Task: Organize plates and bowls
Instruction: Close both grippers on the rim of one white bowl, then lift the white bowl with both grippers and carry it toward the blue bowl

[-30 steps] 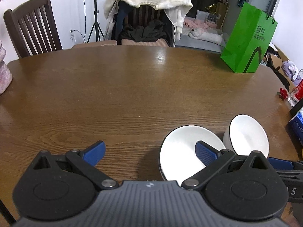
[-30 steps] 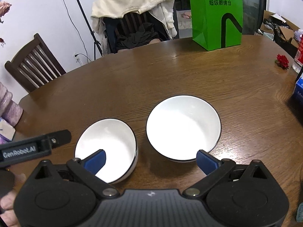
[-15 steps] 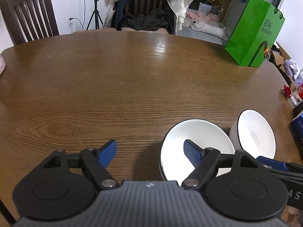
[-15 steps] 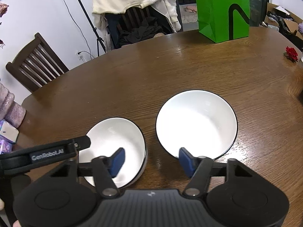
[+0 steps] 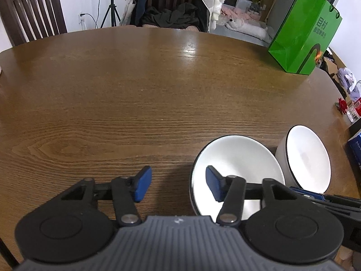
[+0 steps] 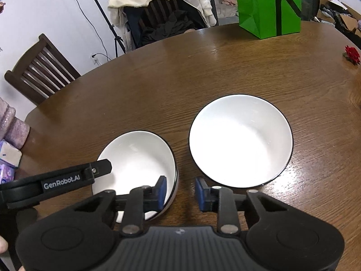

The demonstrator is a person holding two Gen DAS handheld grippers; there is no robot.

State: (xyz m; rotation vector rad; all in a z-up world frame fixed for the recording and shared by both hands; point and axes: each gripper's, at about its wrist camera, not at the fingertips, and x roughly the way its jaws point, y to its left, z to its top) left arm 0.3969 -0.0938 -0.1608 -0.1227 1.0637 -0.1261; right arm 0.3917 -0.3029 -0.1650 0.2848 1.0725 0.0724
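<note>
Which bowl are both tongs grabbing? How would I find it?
Look at the brown table with the green bag at its far edge. Two white bowls sit side by side near you. It is the smaller bowl, on the left, farther from the bag than the bigger bowl.

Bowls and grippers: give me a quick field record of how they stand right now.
left bowl: white, dark rim, upright on table, empty
right bowl: same style, beside it, not touching, no gripper on it
left gripper: straddles left bowl's outer rim; jaws have just been closing, pads not pressing
right gripper: straddles the same bowl's rim on the side facing right bowl; jaws have just been closing, gap remains
stacking: not yet done
</note>
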